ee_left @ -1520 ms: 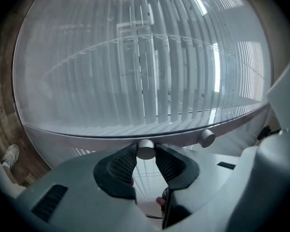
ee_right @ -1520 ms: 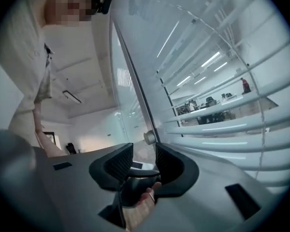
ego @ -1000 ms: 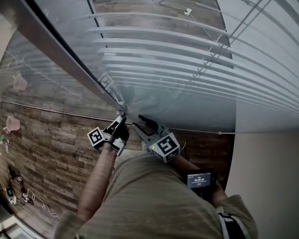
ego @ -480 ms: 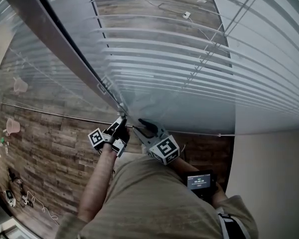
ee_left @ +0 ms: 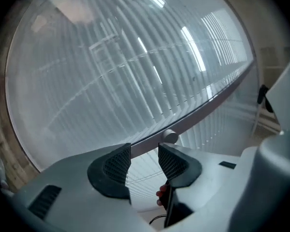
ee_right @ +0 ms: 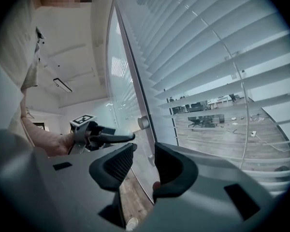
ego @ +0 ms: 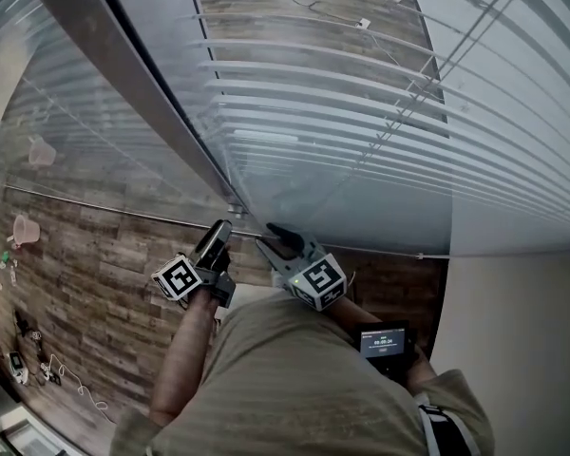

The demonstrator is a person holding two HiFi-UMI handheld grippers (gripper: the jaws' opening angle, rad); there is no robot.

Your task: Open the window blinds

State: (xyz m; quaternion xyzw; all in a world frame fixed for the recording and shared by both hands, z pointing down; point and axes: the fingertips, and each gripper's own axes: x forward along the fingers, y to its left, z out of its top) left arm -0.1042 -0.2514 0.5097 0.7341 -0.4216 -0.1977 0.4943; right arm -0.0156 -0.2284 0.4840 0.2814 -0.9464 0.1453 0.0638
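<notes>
Blinds (ego: 361, 131): the task's thing. They hang behind glass on both sides of the frame, straight ahead of me and above both hand-held grippers. In the pane to my right the slats lie nearly flat, and I can see a room beyond through the gaps, so I judge that pane open. In the left gripper view the other pane reads as a pale, almost unbroken sheet. I take it as less open, though glare leaves me unsure.

Frame (ego: 142, 93): the grey bar between the two panes. It carries the knob, which is why I keep both tools close to it.

Left hand-held gripper (ego: 218, 233): the jaws stand apart and have just been opening, and nothing is between them. It stands just short of the frame, touching nothing. The knob lies just beyond the gap, which I judge suits a grip and turn.

Right hand-held gripper (ego: 271, 238): the jaws are apart and empty. I hold it just beside the left one, pointing along the glass. I judge it is idle and only kept near as a spare.

Knob (ee_left: 170, 136): small, round and pale, fixed on the frame. I take it for the slat control. Neither tool touches it.
</notes>
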